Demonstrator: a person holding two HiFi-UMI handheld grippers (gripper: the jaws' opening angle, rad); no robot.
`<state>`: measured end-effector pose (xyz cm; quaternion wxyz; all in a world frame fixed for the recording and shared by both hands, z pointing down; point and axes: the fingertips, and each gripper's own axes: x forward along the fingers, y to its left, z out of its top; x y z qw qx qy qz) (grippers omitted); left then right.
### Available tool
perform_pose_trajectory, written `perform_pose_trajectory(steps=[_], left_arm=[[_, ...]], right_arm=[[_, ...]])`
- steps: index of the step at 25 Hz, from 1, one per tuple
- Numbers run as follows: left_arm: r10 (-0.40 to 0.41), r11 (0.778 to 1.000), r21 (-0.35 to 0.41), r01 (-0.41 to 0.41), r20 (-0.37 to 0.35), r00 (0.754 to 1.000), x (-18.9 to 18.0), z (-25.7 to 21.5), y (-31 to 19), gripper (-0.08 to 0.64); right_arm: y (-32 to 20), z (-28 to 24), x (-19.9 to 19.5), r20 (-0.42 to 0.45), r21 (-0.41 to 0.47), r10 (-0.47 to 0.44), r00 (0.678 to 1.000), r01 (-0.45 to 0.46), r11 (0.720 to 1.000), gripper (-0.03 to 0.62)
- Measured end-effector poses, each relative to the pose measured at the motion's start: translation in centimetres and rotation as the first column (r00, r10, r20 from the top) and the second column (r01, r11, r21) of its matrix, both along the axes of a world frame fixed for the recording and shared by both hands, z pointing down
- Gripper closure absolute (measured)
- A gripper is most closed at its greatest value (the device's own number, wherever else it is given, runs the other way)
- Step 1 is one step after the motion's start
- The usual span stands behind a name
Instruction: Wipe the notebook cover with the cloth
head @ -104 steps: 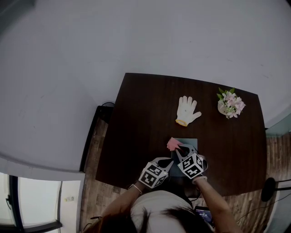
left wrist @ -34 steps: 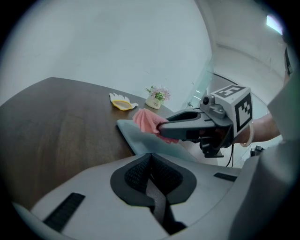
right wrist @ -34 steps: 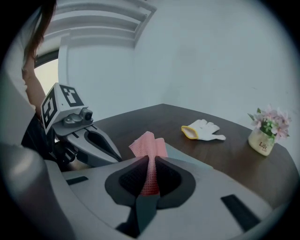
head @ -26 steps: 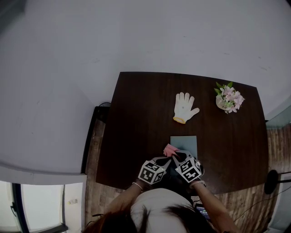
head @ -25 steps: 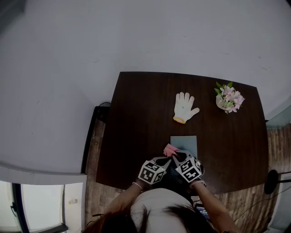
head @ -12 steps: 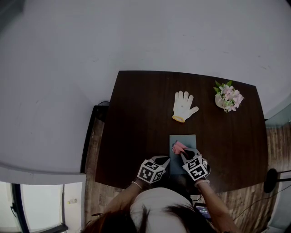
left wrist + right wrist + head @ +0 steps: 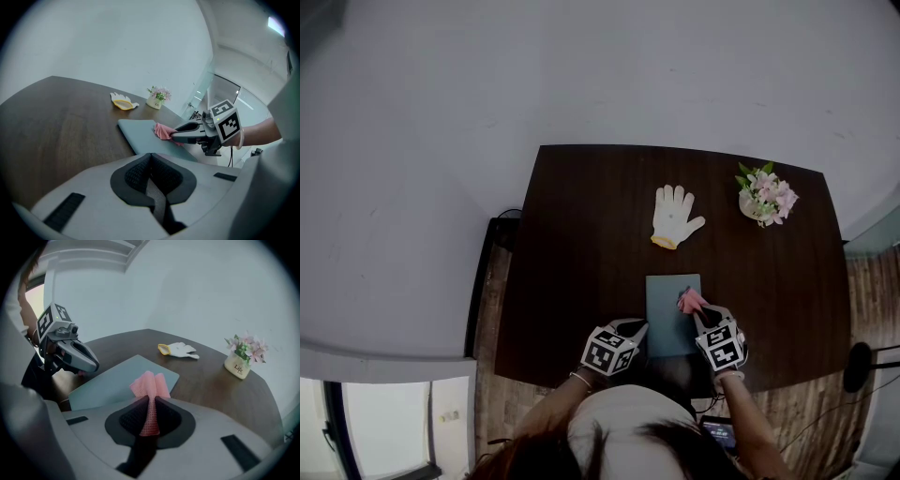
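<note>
Head view, table: a dark wooden table (image 7: pixel 581 234) is seen from above. A white glove (image 7: pixel 675 214) and a small pot of flowers (image 7: pixel 764 192) lie at the far side, well apart from the work.
Head view, notebook: the grey-blue notebook (image 7: pixel 666 314) lies closed and flat at the near edge, between the two grippers.
Head view, cloth: the pink cloth (image 7: pixel 691 301) is held on the cover at its right edge by the right gripper (image 7: pixel 701 314).
Head view, change: a second ago the cloth was at the cover's left edge, and half a second ago near its middle. One stroke from left to right is judged to have been made, so wiping is well under way.
Left gripper view, jaws: the left gripper (image 7: pixel 151 159) is seen with its jaws pressed together and nothing between them. It is placed by the notebook's near left corner, and contact cannot be made out.
Right gripper view, jaws: the jaws are closed tight on a fold of the cloth, whose free end fans out onto the cover.
Right gripper view, next: a return stroke is probably called for, as the far part of the cover may be unwiped.
</note>
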<state>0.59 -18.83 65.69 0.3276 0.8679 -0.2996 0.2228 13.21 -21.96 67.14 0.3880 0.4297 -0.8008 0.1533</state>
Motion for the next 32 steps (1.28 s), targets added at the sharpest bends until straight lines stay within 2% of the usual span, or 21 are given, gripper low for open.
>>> perform_pose_trajectory(steps=[5, 7, 10, 13, 18, 23, 28, 32], left_arm=[[0.021, 1.0, 0.014, -0.021, 0.018, 1.0, 0.2, 0.1, 0.3, 0.541], [0.025, 1.0, 0.013, -0.025, 0.021, 0.999, 0.2, 0.1, 0.4, 0.541], [0.017, 1.0, 0.011, -0.017, 0.021, 1.0, 0.2, 0.1, 0.3, 0.541], [0.013, 1.0, 0.013, -0.013, 0.022, 1.0, 0.2, 0.1, 0.3, 0.541], [-0.012, 1.0, 0.011, 0.011, 0.012, 1.0, -0.2, -0.1, 1.0, 0.54], [-0.044, 0.999, 0.025, 0.044, -0.001, 0.999, -0.8, -0.7, 1.4, 0.541], [-0.073, 0.997, 0.027, 0.073, -0.006, 0.997, -1.4, -1.0, 2.3, 0.541], [-0.093, 0.996, 0.016, 0.093, -0.005, 0.996, -1.9, -0.8, 3.0, 0.541]], right_arm=[[0.3, 0.2, 2.6, -0.032, -0.001, 0.069, 0.997, -0.069, 0.998, 0.551], [0.3, -0.1, 3.1, -0.016, 0.012, 0.1, 0.995, -0.1, 0.995, 0.551], [0.0, -1.6, 2.8, 0.02, 0.05, 0.123, 0.992, -0.124, 0.991, 0.551], [0.1, -3.4, 1.4, 0.053, 0.082, 0.107, 0.993, -0.111, 0.99, 0.551], [1.0, -4.9, -2.5, 0.106, 0.12, 0.022, 0.994, -0.035, 0.992, 0.551], [2.2, -4.6, -7.1, 0.149, 0.102, -0.087, 0.985, 0.072, 0.992, 0.551], [4.2, -3.6, -10.8, 0.139, 0.054, -0.196, 0.971, 0.19, 0.98, 0.551], [5.2, -1.8, -12.1, 0.118, 0.011, -0.247, 0.962, 0.247, 0.969, 0.551]])
